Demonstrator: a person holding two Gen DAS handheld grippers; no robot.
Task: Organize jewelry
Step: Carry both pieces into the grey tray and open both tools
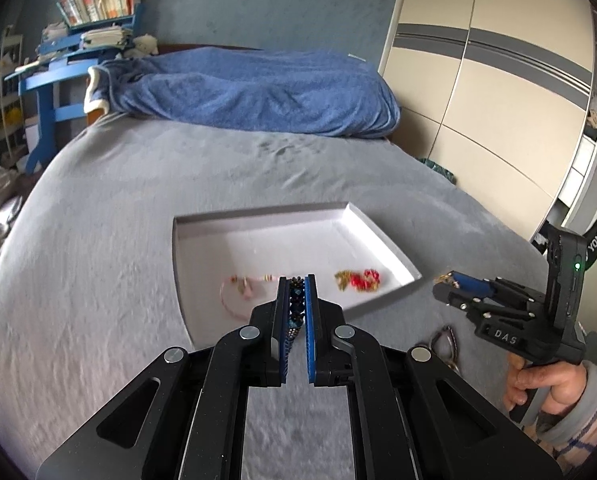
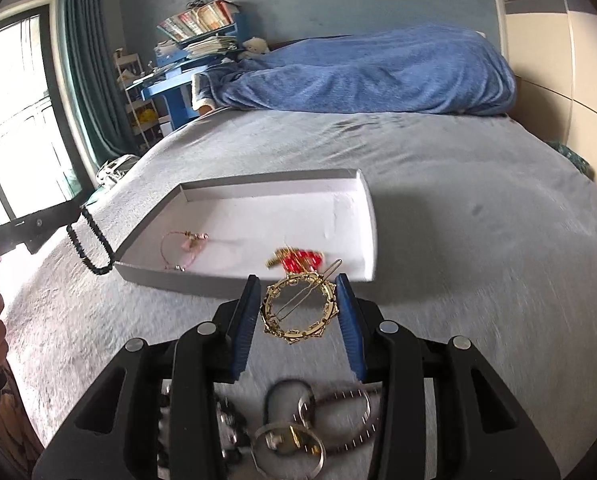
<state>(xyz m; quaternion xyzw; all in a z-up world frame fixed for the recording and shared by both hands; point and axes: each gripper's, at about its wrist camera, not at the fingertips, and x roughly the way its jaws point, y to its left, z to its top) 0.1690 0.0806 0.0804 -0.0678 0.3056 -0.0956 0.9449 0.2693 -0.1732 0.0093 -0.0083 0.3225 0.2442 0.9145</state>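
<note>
A shallow white tray [image 1: 394,254] [image 2: 368,216] lies on the grey bed. In it are a pink bracelet [image 1: 238,290] [image 2: 184,246] and a red and gold piece [image 1: 360,280] [image 2: 298,261]. My left gripper [image 1: 297,284] is shut on a dark blue beaded bracelet [image 1: 297,300] above the tray's near edge; the bracelet hangs from it in the right wrist view [image 2: 92,246]. My right gripper [image 2: 298,286] is shut on a round gold hair clip [image 2: 298,308], just short of the tray's near wall; it shows at the right in the left wrist view [image 1: 444,284].
Several loose pieces of jewelry [image 2: 298,428] [image 1: 444,344] lie on the bed under my right gripper. A blue blanket [image 1: 250,88] is heaped at the far end of the bed. A blue desk [image 1: 50,80] stands left, a wardrobe [image 1: 498,80] right.
</note>
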